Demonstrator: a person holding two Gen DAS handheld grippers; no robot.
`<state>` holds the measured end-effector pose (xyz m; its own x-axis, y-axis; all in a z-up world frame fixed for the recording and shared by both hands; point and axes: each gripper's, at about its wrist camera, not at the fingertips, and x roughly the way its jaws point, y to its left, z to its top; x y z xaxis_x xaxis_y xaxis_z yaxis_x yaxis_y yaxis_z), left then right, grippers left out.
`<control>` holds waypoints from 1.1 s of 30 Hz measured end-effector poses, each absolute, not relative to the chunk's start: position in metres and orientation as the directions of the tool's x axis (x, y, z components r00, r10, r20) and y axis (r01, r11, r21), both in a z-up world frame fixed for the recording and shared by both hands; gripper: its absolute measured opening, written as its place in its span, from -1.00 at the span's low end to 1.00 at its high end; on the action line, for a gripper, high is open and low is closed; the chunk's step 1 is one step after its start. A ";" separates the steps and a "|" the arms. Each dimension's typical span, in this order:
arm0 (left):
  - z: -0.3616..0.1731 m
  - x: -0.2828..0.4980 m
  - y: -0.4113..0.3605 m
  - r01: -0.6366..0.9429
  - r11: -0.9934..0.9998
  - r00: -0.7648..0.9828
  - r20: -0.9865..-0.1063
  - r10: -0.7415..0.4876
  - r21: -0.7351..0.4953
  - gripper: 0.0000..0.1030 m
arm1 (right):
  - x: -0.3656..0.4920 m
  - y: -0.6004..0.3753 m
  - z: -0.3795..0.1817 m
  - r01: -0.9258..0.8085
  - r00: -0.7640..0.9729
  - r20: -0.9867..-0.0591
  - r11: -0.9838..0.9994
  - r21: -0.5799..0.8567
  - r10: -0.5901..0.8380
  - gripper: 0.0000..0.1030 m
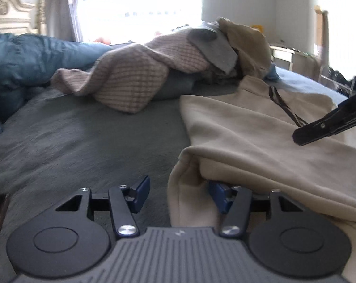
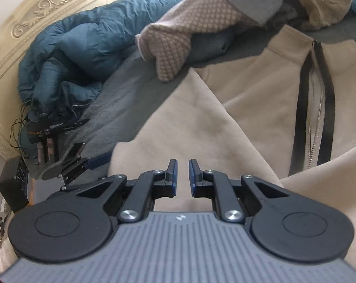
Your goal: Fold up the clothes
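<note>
A beige zip-front sweatshirt [image 1: 248,129] lies spread on the grey blanket [image 1: 83,141], its dark-taped zipper [image 2: 317,118] running toward the collar. My left gripper [image 1: 179,191] is low at the garment's folded near-left edge. A flap of beige cloth hangs between its blue pads [image 1: 142,188], which stand apart from it, so it is open. The left gripper [image 2: 83,162] also shows at that edge in the right wrist view. My right gripper [image 2: 182,174] hovers over the sweatshirt's [image 2: 201,118] body, jaws nearly together with nothing between them. Its black finger [image 1: 319,127] enters from the right.
A pile of clothes sits behind the sweatshirt: a checked knit [image 1: 135,70], a grey piece and a tan garment [image 1: 246,40]. A teal duvet [image 2: 83,47] is bunched against the carved cream headboard [image 2: 36,11]. A bright window is beyond the bed.
</note>
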<state>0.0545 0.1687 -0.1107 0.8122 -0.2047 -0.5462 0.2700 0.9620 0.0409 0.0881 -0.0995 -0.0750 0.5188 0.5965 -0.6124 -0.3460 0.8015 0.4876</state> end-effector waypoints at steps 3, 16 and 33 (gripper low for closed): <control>-0.113 0.059 0.167 0.228 0.972 0.847 -0.505 -0.169 0.057 -0.06 | 0.091 -0.103 -0.085 -0.320 0.520 -0.622 0.809 0.493 0.585 -0.79; -0.110 0.052 0.166 0.122 0.986 0.875 -0.481 -0.052 0.116 -0.03 | 0.109 -0.111 -0.069 -0.286 0.559 -0.630 0.838 0.464 0.539 -0.74; -0.083 0.067 0.192 0.124 0.979 0.850 -0.492 -0.188 -0.160 0.10 | 0.230 -0.023 -0.049 -0.350 0.546 -0.688 0.876 0.331 0.478 -0.18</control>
<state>0.0673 0.1924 -0.0830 0.8498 -0.1881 -0.4924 0.1240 0.9793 -0.1601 0.2302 -0.0235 -0.0494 0.5459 0.4779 -0.6882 -0.3505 0.8763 0.3305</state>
